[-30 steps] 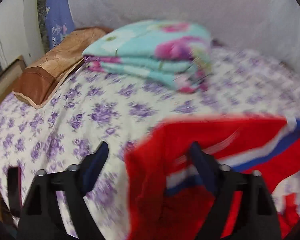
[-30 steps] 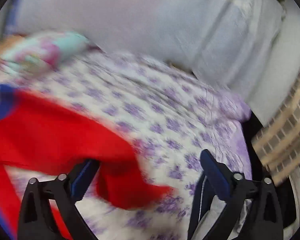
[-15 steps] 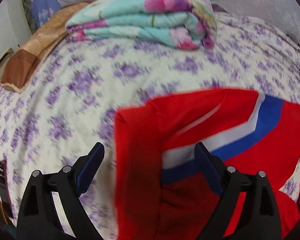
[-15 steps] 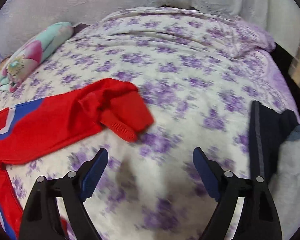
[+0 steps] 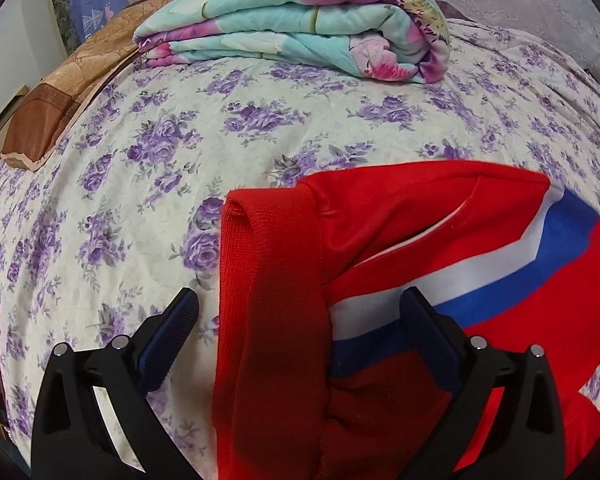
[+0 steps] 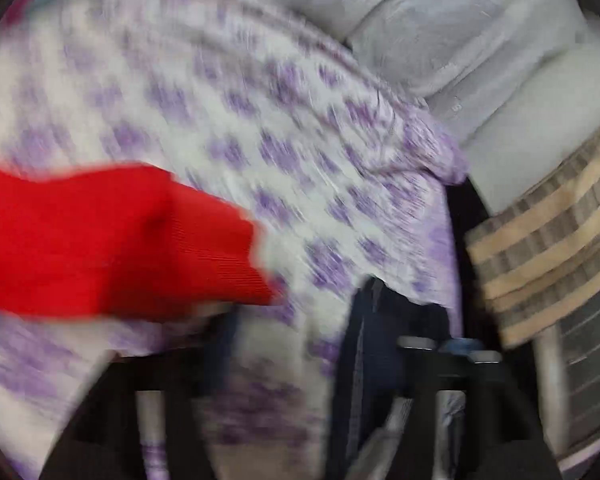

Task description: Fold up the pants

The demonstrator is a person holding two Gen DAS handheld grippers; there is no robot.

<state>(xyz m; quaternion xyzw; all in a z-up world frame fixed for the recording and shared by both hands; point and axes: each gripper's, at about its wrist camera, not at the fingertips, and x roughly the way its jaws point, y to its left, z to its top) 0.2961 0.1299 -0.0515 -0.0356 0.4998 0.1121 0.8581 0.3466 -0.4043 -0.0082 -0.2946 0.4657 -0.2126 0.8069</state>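
Note:
The red pants, with a white and blue stripe, lie on the purple-flowered bedsheet. Their ribbed waistband sits between the fingers of my left gripper. That gripper's jaws are opening wide and neither pad presses the cloth. The right wrist view is smeared by motion. A red pant cuff lies on the sheet at the left, just above the left finger of my right gripper. Its jaws are closing, with only bedsheet showing between them.
A folded turquoise flowered quilt and a brown pillow lie at the far side of the bed. A dark garment hangs at the bed's right edge, beside a striped woven surface. Pale curtain backs the bed.
My left gripper has sunk closer to the pants and its jaws have spread wider. The right view has swung and blurred, its jaws have narrowed, and the red cuff now lies nearer to them.

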